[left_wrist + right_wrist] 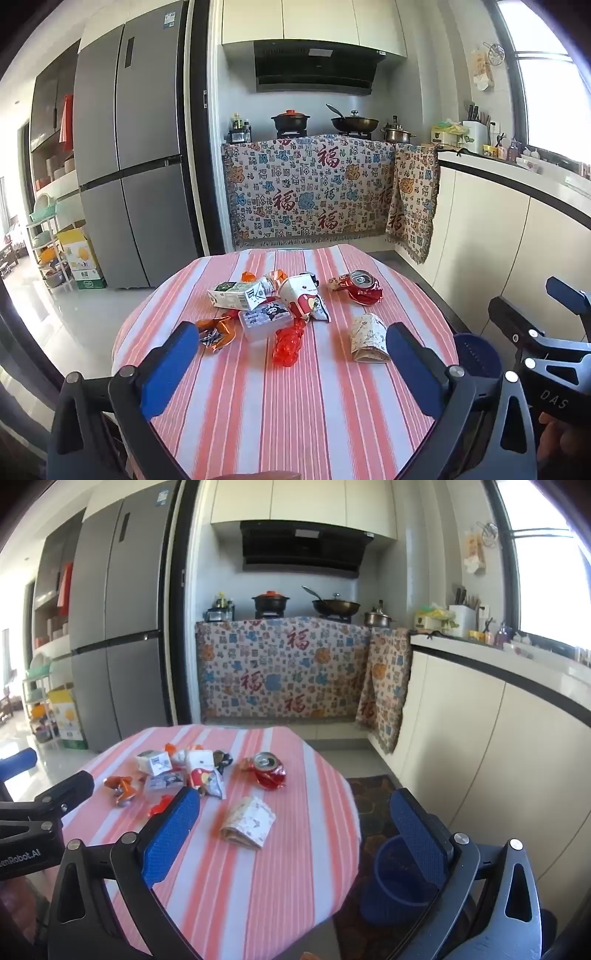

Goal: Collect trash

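Nearest the camera, the left hand-held gripper (291, 354) hangs released over the near edge of the round table (295, 424), its blue pads spread wide with nothing between them. The right hand-held gripper (295, 827) is likewise released and empty, hanging over the table's right edge. Beside that edge, down on the floor, stands a blue bin (391, 878) on a dark patterned mat (369, 794).

The table wears a pink and white striped cloth, and the trash lies on its far half. Closest to the near edge are a crumpled patterned paper wrapper (369, 339) toward the right and a red foil wrapper (290, 341) near the middle. Just left of the red foil sits a clear plastic box (264, 321), and left of that an orange wrapper (216, 330). Behind the box lies a white and green carton (240, 295) on its side, touching a red and white snack bag (303, 299). A crushed red can (364, 288) lies apart toward the far right edge.

Beyond the table, a patterned cloth (310, 188) covers the stove counter, where a black pot (290, 120) and a wok (354, 122) sit. A grey refrigerator (129, 147) stands at the far left.
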The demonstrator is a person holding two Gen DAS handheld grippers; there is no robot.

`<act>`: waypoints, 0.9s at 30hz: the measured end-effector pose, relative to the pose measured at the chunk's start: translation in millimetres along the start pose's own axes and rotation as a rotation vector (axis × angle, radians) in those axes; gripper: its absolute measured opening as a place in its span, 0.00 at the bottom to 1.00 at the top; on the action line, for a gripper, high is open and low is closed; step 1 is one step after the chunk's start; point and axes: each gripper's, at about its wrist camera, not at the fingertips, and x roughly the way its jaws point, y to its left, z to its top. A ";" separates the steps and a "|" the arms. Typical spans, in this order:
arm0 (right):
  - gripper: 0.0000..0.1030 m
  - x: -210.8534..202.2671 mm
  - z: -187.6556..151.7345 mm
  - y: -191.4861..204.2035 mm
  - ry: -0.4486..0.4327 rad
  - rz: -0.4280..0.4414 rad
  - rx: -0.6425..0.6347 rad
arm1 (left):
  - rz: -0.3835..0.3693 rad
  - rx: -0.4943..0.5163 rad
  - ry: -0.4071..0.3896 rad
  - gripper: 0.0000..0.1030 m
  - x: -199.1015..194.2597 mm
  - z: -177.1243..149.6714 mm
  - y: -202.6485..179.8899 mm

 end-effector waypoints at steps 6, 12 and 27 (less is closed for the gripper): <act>1.00 0.5 0.7 3.2 0.001 -0.001 -0.003 | -0.007 0.002 0.042 1.00 5.2 -3.7 -3.2; 1.00 -1.2 -0.3 4.9 -0.002 -0.008 -0.002 | -0.012 -0.009 0.049 1.00 4.0 -2.0 -2.7; 1.00 -2.8 6.1 5.3 -0.005 -0.011 0.007 | -0.019 -0.010 0.057 1.00 6.6 -1.3 -2.0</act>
